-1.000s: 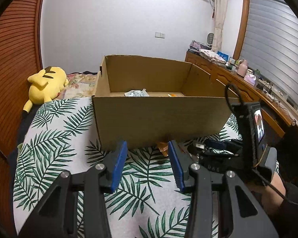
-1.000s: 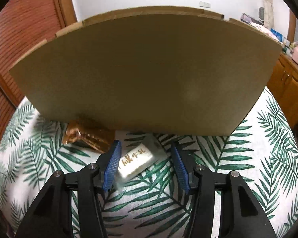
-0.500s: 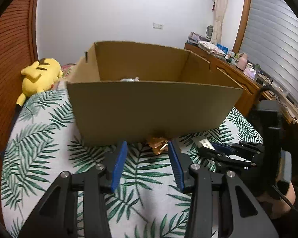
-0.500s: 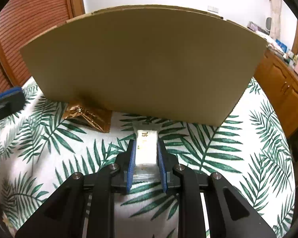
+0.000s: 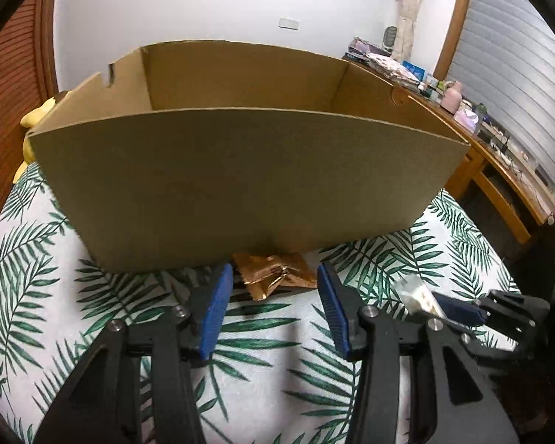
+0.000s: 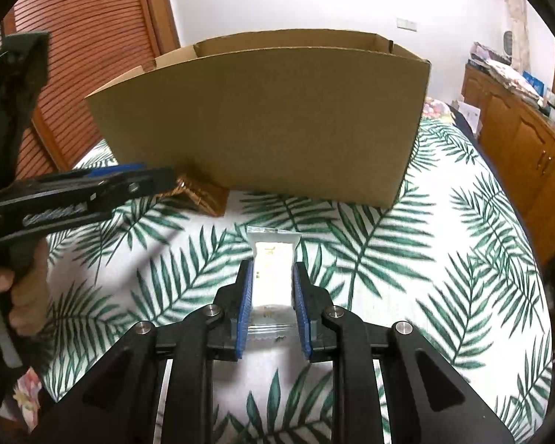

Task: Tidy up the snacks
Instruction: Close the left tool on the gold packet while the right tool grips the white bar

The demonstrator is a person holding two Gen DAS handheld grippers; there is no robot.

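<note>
Gripping a small white wrapped snack bar with printed lettering [image 6: 272,270] between its blue pads, the right gripper [image 6: 271,288] holds the packet clear of the palm-leaf printed bedspread [image 6: 407,277], a short way in front of the open brown cardboard box [image 6: 262,118]. Its jaws are clamped tight on the wrapper's sides. To its left, the left gripper [image 5: 273,303] hangs with its jaws apart, and they have just been widening; nothing lies between the pads yet, though a crumpled copper-gold foil snack pouch [image 5: 273,272] rests on the bedspread just beyond the fingertips, touching the foot of the box's near wall.

By the look of it, the tidying is mid-way at best. One snack is picked up but not yet over the box rim; the foil pouch is still on the bed, waiting to be taken. From these low angles the floor of the box is hidden, so whether anything is packed inside cannot be told. What remains, on this reading: lift the white bar over the wall, drop it in, then close on the pouch and send it after.
</note>
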